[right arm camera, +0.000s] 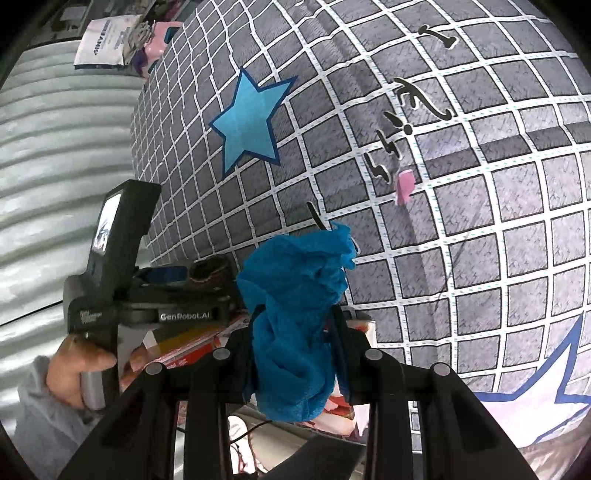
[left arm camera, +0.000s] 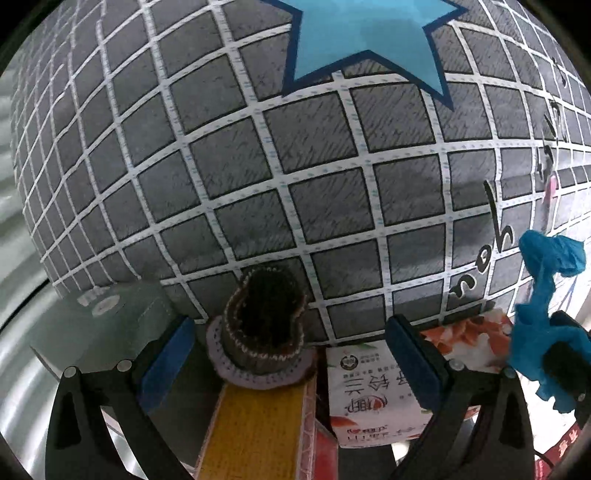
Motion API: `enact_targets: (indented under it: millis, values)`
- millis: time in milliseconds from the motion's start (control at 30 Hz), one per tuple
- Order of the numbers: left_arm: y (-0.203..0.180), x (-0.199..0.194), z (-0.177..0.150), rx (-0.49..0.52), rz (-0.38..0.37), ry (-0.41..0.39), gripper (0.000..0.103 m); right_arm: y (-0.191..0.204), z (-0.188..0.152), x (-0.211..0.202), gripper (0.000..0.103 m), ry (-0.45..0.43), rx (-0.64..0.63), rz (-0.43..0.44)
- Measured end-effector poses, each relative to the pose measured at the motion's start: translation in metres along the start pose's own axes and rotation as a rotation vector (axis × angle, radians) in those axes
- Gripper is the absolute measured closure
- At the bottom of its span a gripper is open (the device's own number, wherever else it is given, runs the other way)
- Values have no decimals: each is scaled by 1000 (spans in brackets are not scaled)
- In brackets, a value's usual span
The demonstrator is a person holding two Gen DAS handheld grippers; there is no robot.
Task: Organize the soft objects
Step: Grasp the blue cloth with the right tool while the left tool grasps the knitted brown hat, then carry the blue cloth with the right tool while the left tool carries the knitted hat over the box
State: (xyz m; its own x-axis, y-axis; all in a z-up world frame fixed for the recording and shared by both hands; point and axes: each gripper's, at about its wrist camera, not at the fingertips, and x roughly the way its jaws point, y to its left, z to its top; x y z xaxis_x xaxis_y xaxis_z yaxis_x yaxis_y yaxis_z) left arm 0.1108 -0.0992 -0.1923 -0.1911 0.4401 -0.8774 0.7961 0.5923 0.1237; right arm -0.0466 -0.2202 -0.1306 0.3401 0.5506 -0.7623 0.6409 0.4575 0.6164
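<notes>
A brown knitted hat point(left arm camera: 260, 328) with a pale brim sits on a yellow box point(left arm camera: 255, 432), against the grey checked bedspread point(left arm camera: 295, 177). My left gripper point(left arm camera: 291, 354) is open, its blue-padded fingers on either side of the hat without touching it. My right gripper point(right arm camera: 295, 332) is shut on a crumpled blue cloth point(right arm camera: 299, 317) and holds it up above the bed edge. The blue cloth also shows in the left wrist view point(left arm camera: 546, 306) at the right. The hat point(right arm camera: 208, 271) and left gripper point(right arm camera: 166, 275) appear in the right wrist view.
A white and red carton point(left arm camera: 373, 398) stands beside the yellow box. The bedspread has a blue star point(left arm camera: 365, 33) and black letters. A pink tag point(right arm camera: 404, 186) lies on the bed. A ribbed grey wall point(right arm camera: 62, 177) is at left, with bags point(right arm camera: 103, 40) beyond.
</notes>
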Motion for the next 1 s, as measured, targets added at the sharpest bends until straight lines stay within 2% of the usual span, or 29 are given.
enact_targets:
  millis: [167, 233, 300, 367, 400, 433, 500, 533, 633, 700, 1000]
  values:
    - [-6, 18, 19, 6, 22, 99, 2, -2, 2, -5, 68, -12, 7, 23]
    - [-9, 28, 22, 16, 36, 134, 11, -5, 1, -13, 68, -19, 3, 31]
    - [-11, 35, 22, 29, 38, 157, 12, -7, 0, -20, 68, -30, -4, 32]
    - [-13, 35, 23, 46, 17, 156, 21, -7, -1, -25, 68, -46, -16, 21]
    - [-15, 34, 22, 60, -1, 155, 31, -7, -2, -28, 68, -55, -24, 11]
    - [-20, 31, 26, 72, 3, 151, 45, -6, -3, -30, 68, -67, -37, -7]
    - [-27, 21, 28, 88, 28, 115, 63, -3, -5, -34, 68, -85, -57, -28]
    - [-27, 16, 27, 90, 25, 91, 64, -1, -6, -35, 68, -94, -66, -36]
    - [-25, -3, 23, 71, -28, -8, 65, 8, -8, -37, 68, -119, -103, -66]
    - [-26, -21, 14, 60, -35, -94, 65, 12, -9, -38, 68, -132, -124, -87]
    - [-25, -88, -64, -27, -62, -414, 65, 40, -17, -42, 68, -167, -227, -185]
